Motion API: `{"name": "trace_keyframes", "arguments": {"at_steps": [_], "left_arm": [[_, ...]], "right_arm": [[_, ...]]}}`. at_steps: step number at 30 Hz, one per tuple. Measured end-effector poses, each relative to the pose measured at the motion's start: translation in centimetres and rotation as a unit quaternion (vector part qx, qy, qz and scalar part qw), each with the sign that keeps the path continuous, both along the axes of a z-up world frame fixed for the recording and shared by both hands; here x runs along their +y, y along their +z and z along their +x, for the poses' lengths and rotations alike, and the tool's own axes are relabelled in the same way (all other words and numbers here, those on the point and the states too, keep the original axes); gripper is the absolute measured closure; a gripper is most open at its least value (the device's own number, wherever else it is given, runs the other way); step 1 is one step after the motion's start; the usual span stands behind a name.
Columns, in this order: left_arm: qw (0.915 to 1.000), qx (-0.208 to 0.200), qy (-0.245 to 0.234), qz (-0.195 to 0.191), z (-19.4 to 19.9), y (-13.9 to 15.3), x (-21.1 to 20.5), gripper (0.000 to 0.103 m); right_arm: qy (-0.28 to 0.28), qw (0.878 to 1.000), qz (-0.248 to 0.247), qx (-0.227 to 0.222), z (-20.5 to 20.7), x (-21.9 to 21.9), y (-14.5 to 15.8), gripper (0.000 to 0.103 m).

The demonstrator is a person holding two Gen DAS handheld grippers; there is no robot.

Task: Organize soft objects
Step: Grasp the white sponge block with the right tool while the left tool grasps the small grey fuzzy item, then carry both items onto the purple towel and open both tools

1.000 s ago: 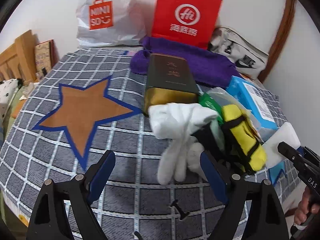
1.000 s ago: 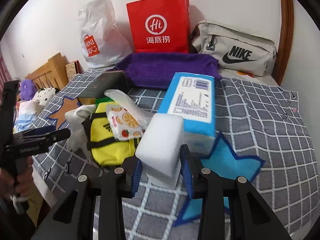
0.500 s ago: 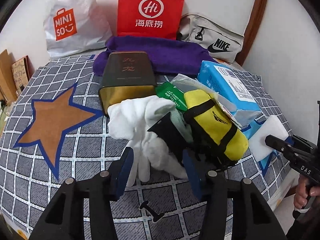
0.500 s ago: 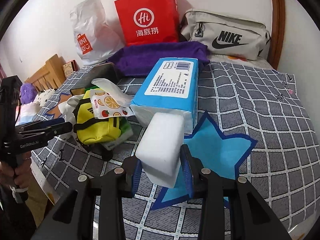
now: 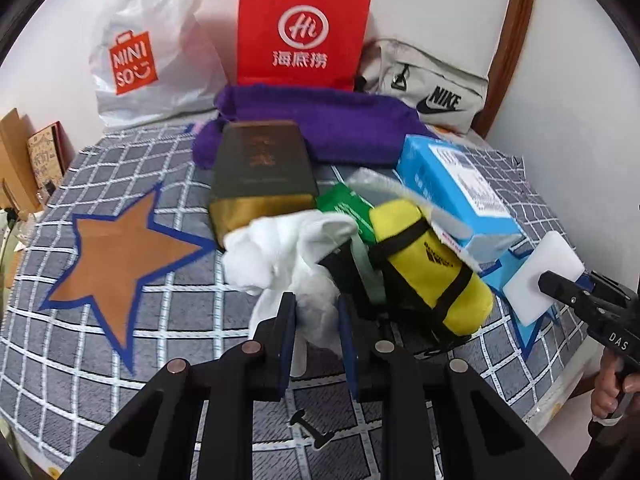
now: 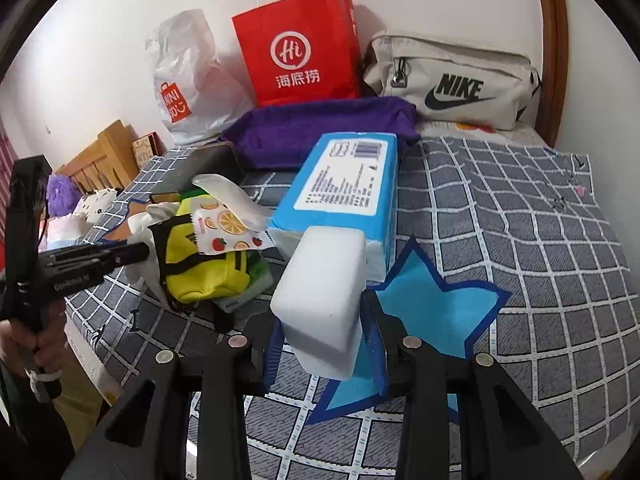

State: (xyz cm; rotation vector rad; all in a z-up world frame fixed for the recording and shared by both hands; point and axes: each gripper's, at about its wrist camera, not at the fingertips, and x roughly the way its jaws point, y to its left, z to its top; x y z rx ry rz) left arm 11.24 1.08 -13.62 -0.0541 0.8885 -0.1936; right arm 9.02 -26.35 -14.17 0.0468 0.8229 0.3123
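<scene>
Step in hand: pickup of 2 soft items at once. The left gripper [image 5: 314,326] has its fingers narrowed onto the lower folds of the white glove [image 5: 292,248], which lies on the bed cover [image 5: 120,344] at the near side of the pile, just in front of the dark gold-ended box [image 5: 262,172]. Contact looks complete, though whether the cloth has left the cover cannot be told. The right gripper [image 6: 326,342] has its fingers clamped on the white sponge block [image 6: 324,300], held above the blue star patch [image 6: 432,312], just near of the blue tissue pack [image 6: 344,196].

Next move, as judged: lift the glove straight up and toward the near edge. It is limp and will trail. Its upper folds touch the yellow pouch [image 5: 424,268] and the green packet [image 5: 348,210], so a sideways pull may drag them. The sponge calls for a carry to a sorting spot, which the views do not identify.

Edges and room:
- Left: open cover around the brown star patch [image 5: 120,256]; the widest free area.
- Right: open checked cover beyond the blue star patch.
- Far: blocked by the purple towel [image 6: 320,136], red bag [image 6: 296,52], white bag [image 5: 144,56] and grey Nike bag [image 6: 452,80].
- Near: the bed edge lies close under both grippers.
</scene>
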Motion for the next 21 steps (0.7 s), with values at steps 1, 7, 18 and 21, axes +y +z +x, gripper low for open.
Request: {"name": "trace_keyframes", "arguments": {"at_steps": [1,7,18,21], "left_arm": [[1.0,-0.002,0.003,-0.001,-0.1,0.3,0.2,0.083],[0.9996,-0.019,0.021,-0.007,-0.7,2.4,1.5,0.083],[0.9974,-0.043,0.029,-0.051,-1.5,6.0,2.8,0.083],[0.997,-0.054,0.028,-0.048,-1.4,7.3,2.9,0.083]], "right_arm": [[0.001,1.0,0.0,-0.001,-0.1,0.0,0.2,0.067],[-0.002,1.0,0.002,-0.009,-0.5,-0.2,1.6,0.067],[0.004,1.0,-0.001,-0.017,-0.4,0.2,3.6,0.067],[0.005,1.0,0.005,-0.025,-0.3,0.1,4.6,0.067]]}}
